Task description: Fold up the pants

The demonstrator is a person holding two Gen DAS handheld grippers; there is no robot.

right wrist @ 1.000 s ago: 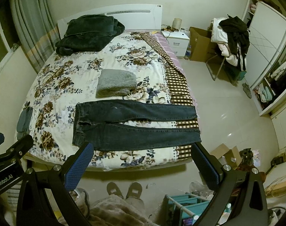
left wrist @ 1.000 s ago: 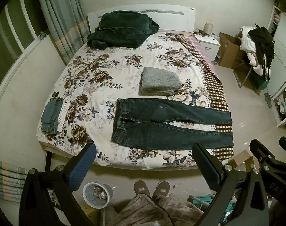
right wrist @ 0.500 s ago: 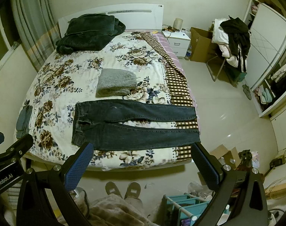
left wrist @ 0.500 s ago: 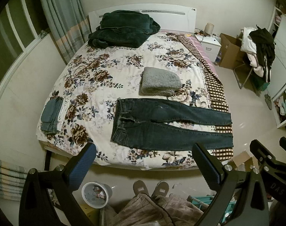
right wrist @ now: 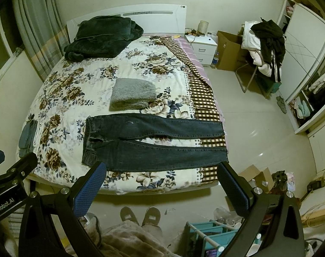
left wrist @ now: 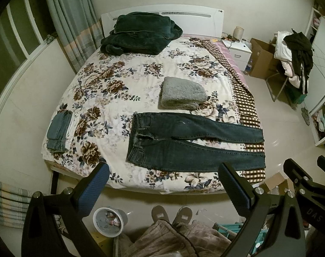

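Note:
Dark blue jeans (left wrist: 190, 143) lie flat across the near end of the floral bed (left wrist: 111, 90), waistband to the left, both legs spread to the right; they also show in the right wrist view (right wrist: 149, 143). My left gripper (left wrist: 162, 171) is open and empty, held high above the floor in front of the bed. My right gripper (right wrist: 160, 169) is open and empty too, at a similar height, to the right of the left one. Part of the right gripper's body (left wrist: 308, 184) shows in the left wrist view.
A folded grey fleece (left wrist: 181, 94) lies behind the jeans. Small folded garments (left wrist: 59, 130) sit at the bed's left edge, a dark green blanket (left wrist: 138, 34) at the headboard. A bin (left wrist: 108, 220), slippered feet (left wrist: 173, 214), boxes and a rack (right wrist: 213, 237) are on the floor.
Both grippers drifted slightly, so the bed and jeans shifted a little in view. The jeans have not moved and both grippers stay open.

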